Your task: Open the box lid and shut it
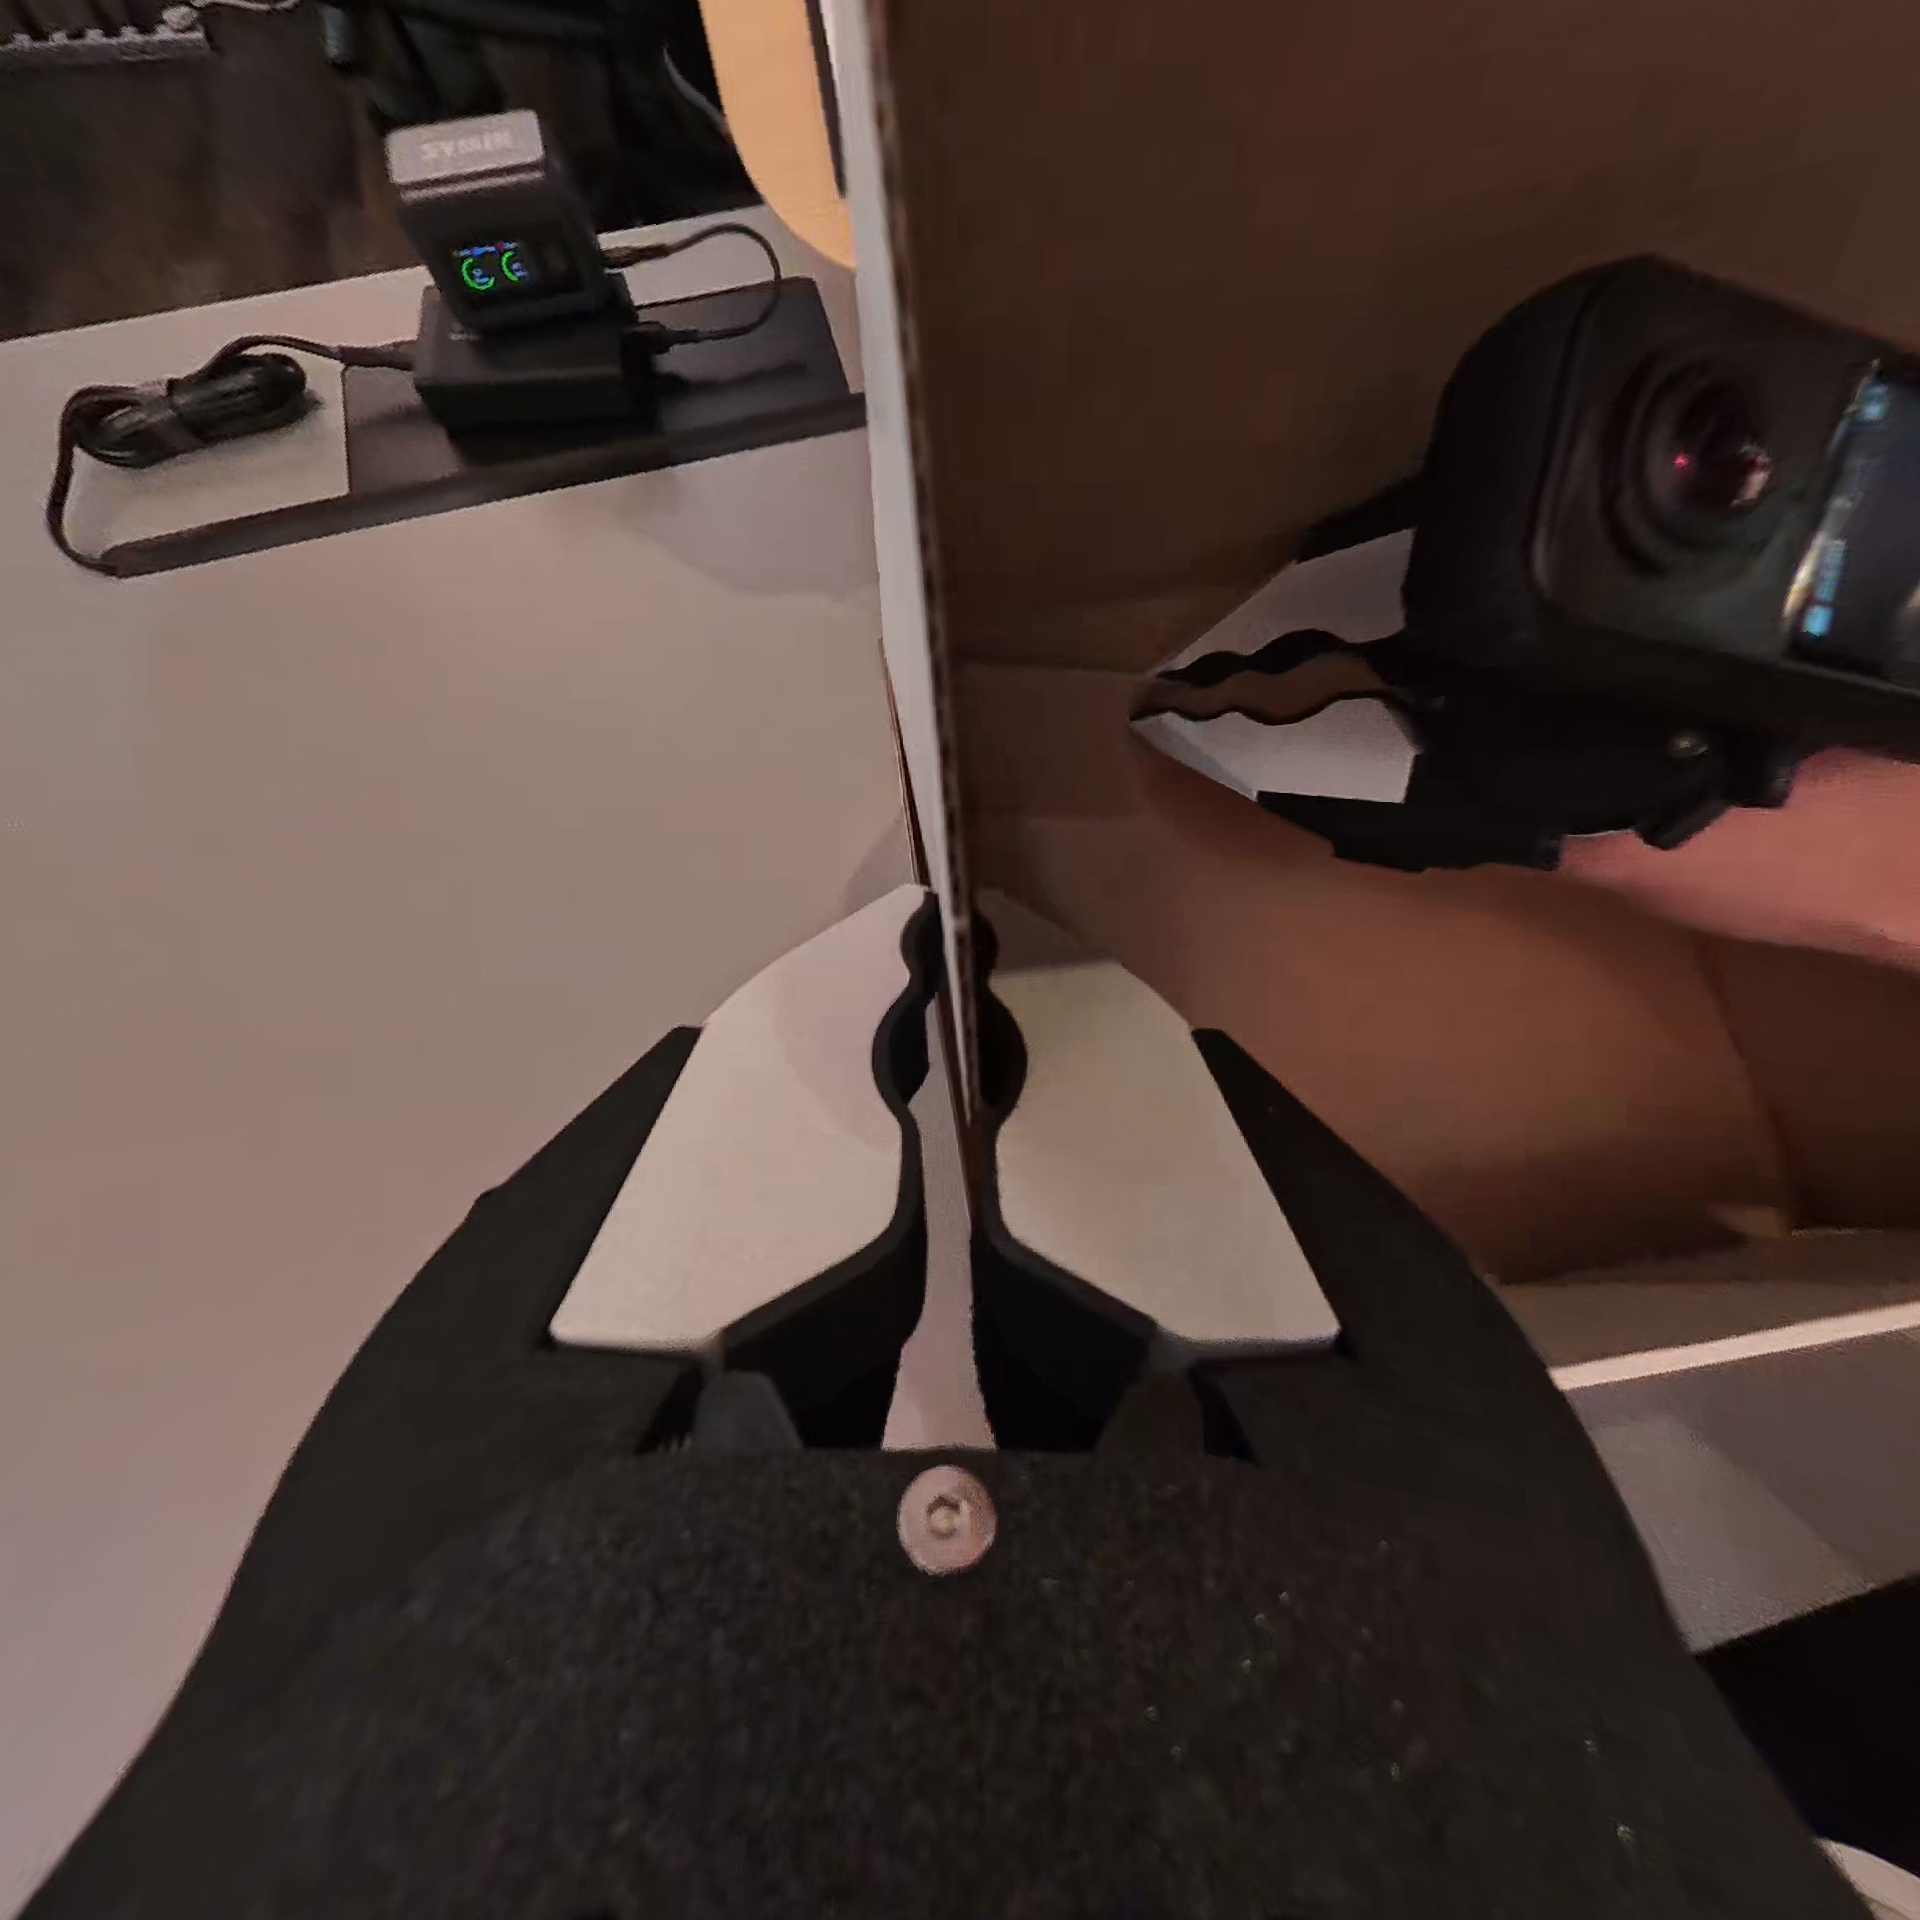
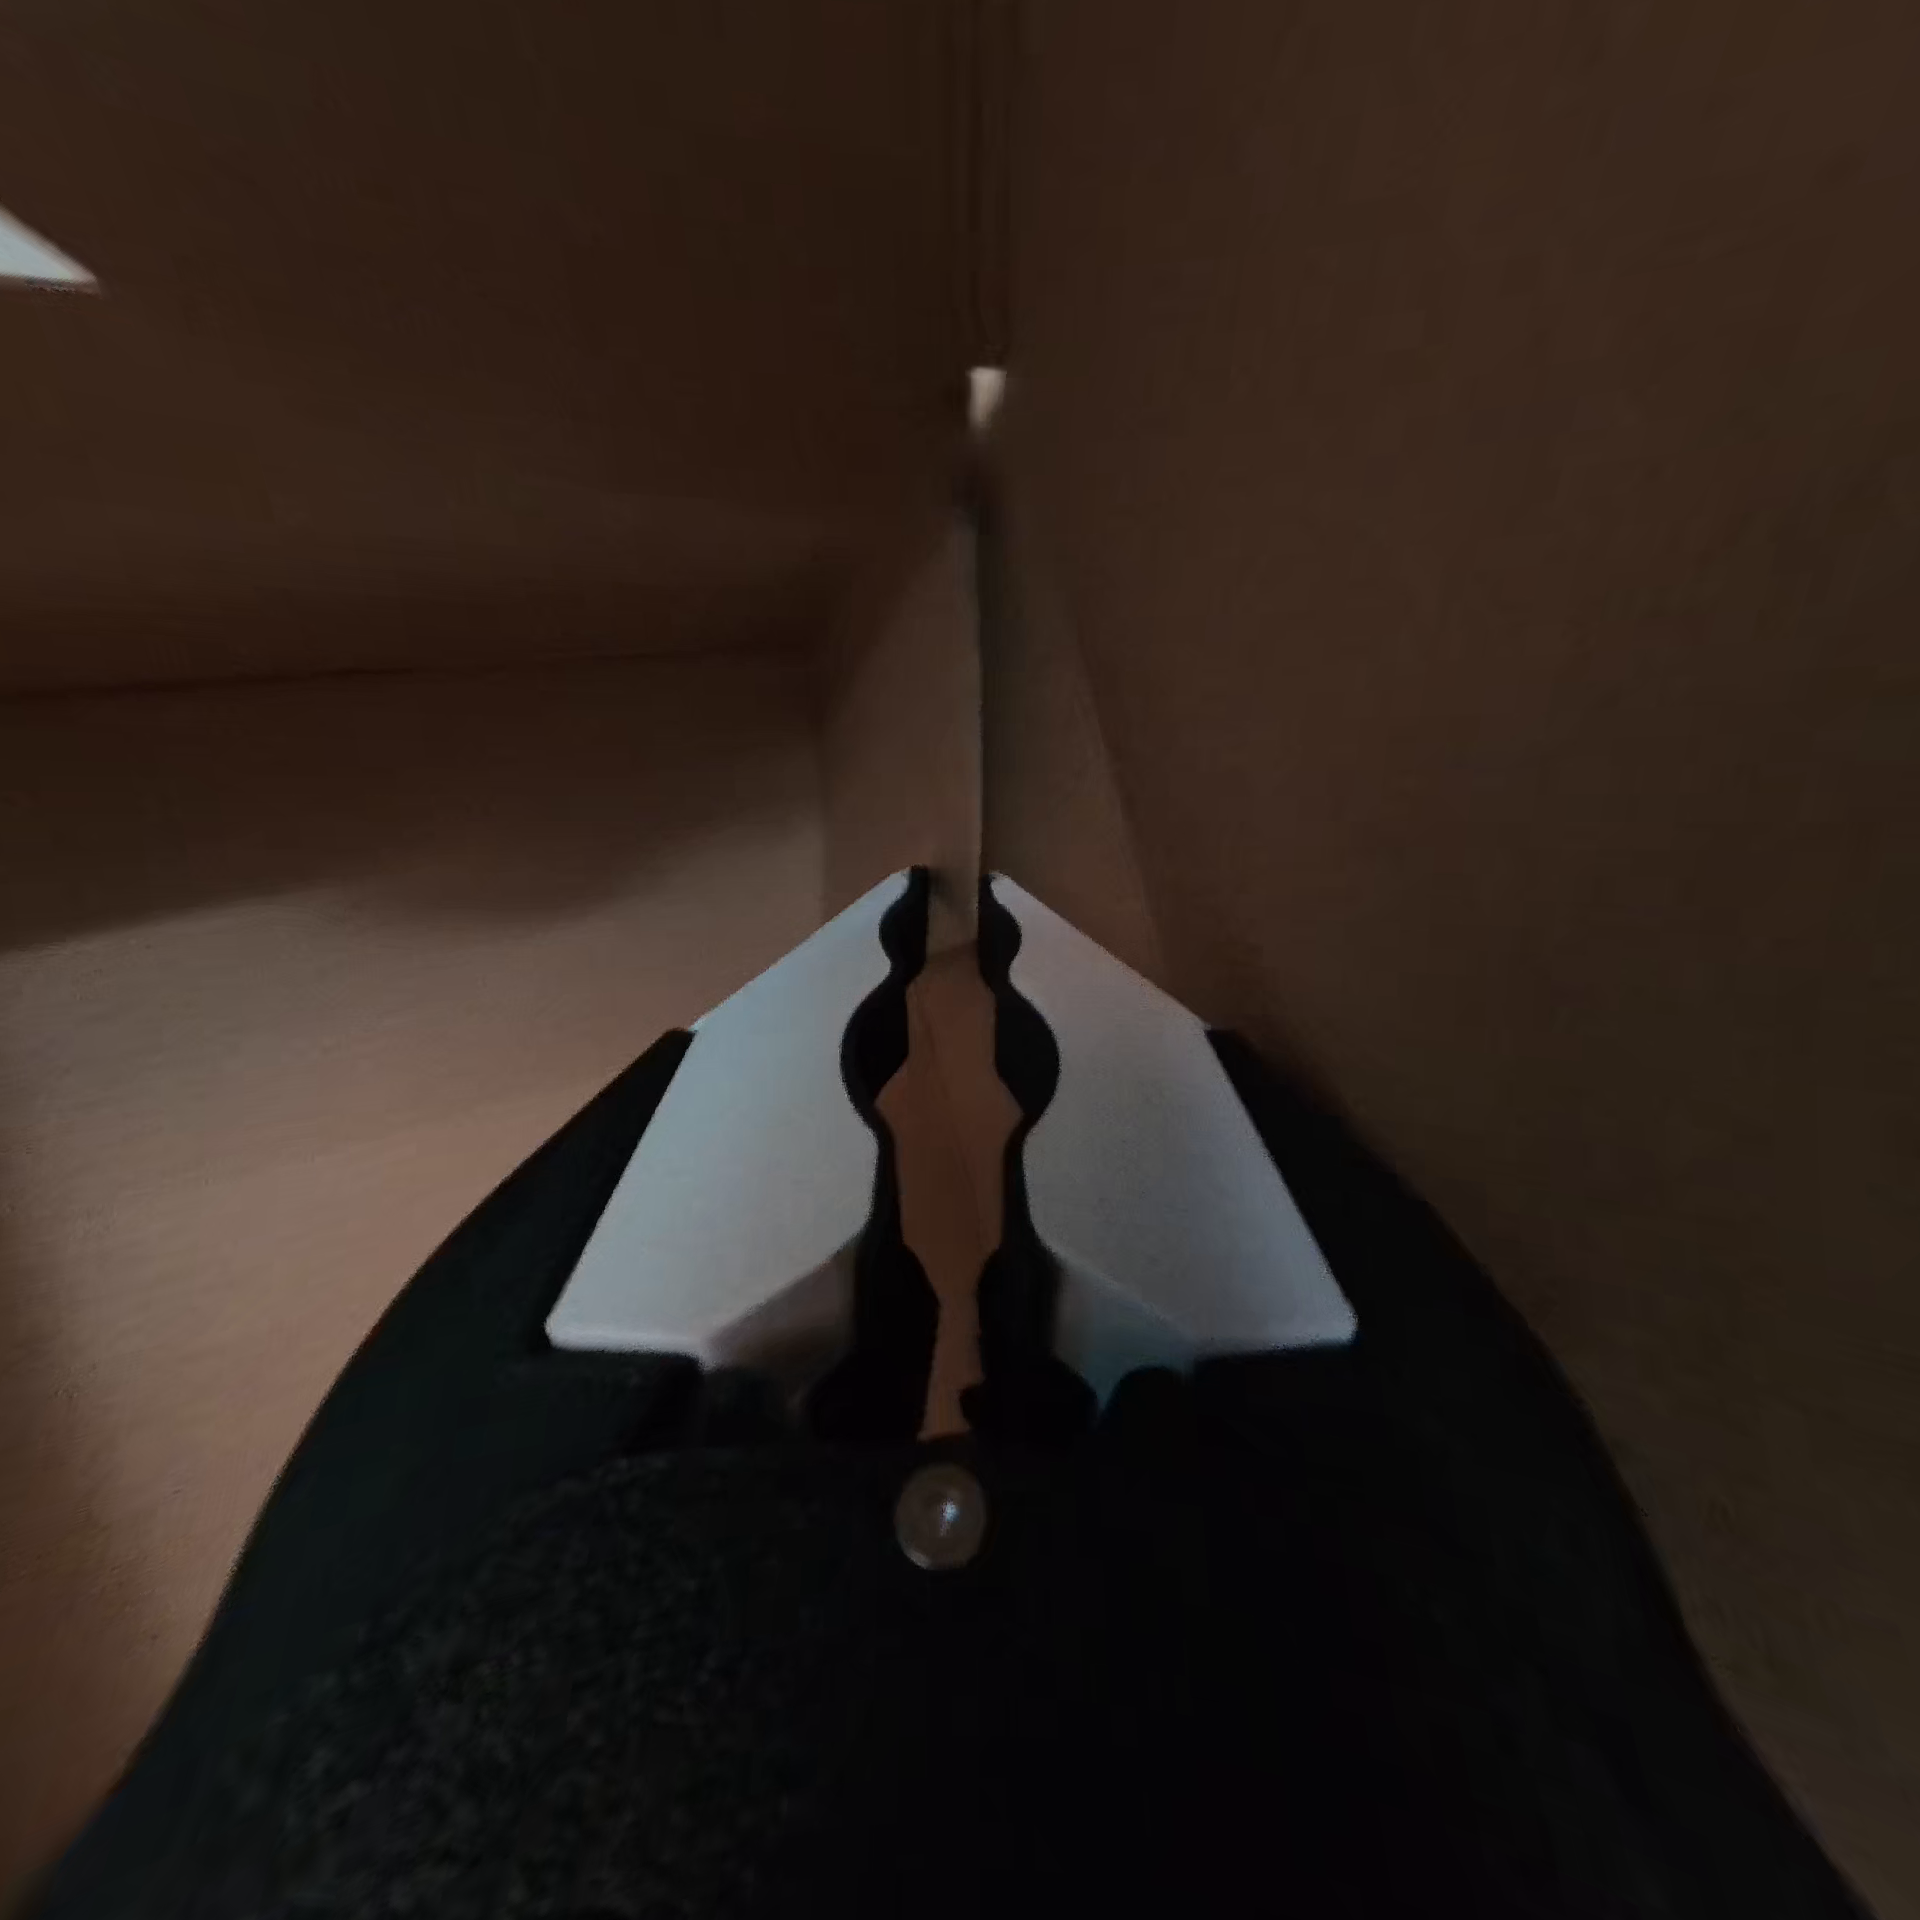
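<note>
The lid (image 1: 914, 520) stands upright on edge above the box (image 1: 1351, 1039), clamped in the left gripper (image 1: 951, 935); the right gripper (image 2: 951, 883) pinches cardboard inside. A charger (image 1: 499, 281) sits left of the box on the worktop (image 1: 416, 831).

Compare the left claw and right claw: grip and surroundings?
The left claw pinches the flap edge-on, white face on one side and brown on the other; the right claw grips a brown cardboard edge.
The left claw looks out at the table and charger; the right claw sees only dim box interior.
Both are shut on cardboard.
</note>
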`<state>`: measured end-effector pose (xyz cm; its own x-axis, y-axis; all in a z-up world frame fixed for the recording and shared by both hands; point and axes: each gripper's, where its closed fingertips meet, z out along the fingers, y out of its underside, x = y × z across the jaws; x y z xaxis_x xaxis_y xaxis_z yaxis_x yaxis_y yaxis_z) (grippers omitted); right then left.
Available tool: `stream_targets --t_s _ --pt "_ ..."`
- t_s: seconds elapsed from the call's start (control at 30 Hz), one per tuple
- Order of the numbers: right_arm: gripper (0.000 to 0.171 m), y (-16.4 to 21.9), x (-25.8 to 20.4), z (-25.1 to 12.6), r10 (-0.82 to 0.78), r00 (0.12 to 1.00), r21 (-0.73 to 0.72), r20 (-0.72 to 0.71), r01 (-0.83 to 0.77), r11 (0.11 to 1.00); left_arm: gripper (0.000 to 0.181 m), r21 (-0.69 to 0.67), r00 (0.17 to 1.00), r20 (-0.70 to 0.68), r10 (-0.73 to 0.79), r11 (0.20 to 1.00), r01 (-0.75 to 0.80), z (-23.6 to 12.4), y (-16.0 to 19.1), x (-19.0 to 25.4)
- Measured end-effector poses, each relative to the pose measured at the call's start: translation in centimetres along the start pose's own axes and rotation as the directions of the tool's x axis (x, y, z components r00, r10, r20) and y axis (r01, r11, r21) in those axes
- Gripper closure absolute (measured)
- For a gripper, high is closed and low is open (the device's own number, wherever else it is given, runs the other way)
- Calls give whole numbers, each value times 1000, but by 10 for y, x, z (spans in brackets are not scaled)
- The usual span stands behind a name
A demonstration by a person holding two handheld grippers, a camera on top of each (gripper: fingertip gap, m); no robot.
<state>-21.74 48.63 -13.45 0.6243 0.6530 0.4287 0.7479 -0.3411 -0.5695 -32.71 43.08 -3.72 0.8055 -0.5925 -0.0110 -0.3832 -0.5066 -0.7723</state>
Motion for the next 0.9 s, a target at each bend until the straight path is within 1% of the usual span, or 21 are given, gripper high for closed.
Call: stream_targets --t_s 0.03,0.1,0.13,0.2,0.27,0.33,0.4,0.43,0.5,0.53,0.57,0.6,0.63,0.7,0.73,0.8,0.87,0.9 --pt "161 -1 -6 -4 -42 999 -3 16 42 999 180 -9 1000 12 6 1000 -6 1 2 0" --pt "145 -1 -13 -20 -114 994 -24 -5 113 993 180 -21 1000 4 12 1000 -11 3 3 4" --pt "139 0 -18 -34 -140 990 -27 -16 140 990 180 -27 1000 -7 11 1000 -11 4 3 8" --pt "138 -5 -25 -72 -145 987 54 -65 148 987 180 -41 1000 -11 24 999 -25 6 5 12" --pt "138 -1 -44 -115 -103 994 124 -43 107 986 180 -56 1000 -22 18 998 -20 8 8 15" --pt "137 7 -59 -166 -7 999 217 -51 17 976 180 -57 1000 -20 24 998 -25 9 10 16" --pt "136 25 -57 -224 148 985 358 -86 -108 927 180 -57 999 -21 28 998 -29 9 11 16" --pt "135 40 -46 -254 265 958 440 -109 -193 877 180 -56 999 -22 27 998 -29 8 12 15" --pt "127 89 -18 -299 513 853 558 -94 -381 737 180 -53 999 -28 22 998 -23 7 15 13" --pt "123 118 -4 -309 613 785 584 -90 -457 671 180 -52 999 -34 15 999 -17 7 16 13" --pt "116 150 7 -306 680 721 557 -130 -514 652 180 -53 999 -39 13 998 -15 8 18 14" --pt "113 176 11 -294 693 696 490 -187 -546 680 180 -53 999 -41 14 998 -16 8 19 14" --pt "111 191 16 -281 683 688 439 -244 -550 711 180 -53 999 -41 16 998 -18 8 19 15" --pt "114 197 31 -269 652 672 403 -352 -520 753 180 -52 999 -35 28 998 -29 8 19 16" --pt "117 195 43 -274 650 643 419 -406 -501 757 180 -50 999 -31 30 998 -32 7 18 16" --pt "117 188 57 -283 648 620 441 -443 -479 759 180 -47 999 -28 30 998 -32 5 17 15" --pt "108 202 72 -293 649 548 412 -527 -504 759 180 -47 999 -28 28 998 -29 4 18 16" --pt "106 206 76 -295 661 528 414 -533 -519 748 180 -49 999 -24 32 998 -33 4 18 15"
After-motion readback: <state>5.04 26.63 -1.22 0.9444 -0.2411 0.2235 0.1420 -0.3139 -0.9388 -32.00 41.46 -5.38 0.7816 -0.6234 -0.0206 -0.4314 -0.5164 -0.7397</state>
